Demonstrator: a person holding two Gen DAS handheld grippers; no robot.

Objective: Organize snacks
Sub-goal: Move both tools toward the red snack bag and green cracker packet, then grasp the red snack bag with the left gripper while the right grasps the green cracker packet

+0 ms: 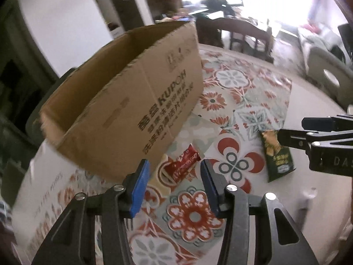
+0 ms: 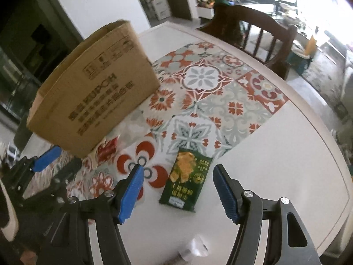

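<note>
Where the white table carries a patterned mat, an open cardboard box stands at the left, its printed side facing the cameras. Just right of the box's near corner lies a red snack packet, flat on the mat. The left gripper hangs above this packet with its blue pads moderately parted and nothing between them; no contact with the packet is visible. Farther right, a green snack bag lies flat at the mat's edge, partly on bare table. The right gripper is poised over it, jaws wide and empty, straddling the bag's width from above. A dark wooden chair stands beyond the table.
</note>
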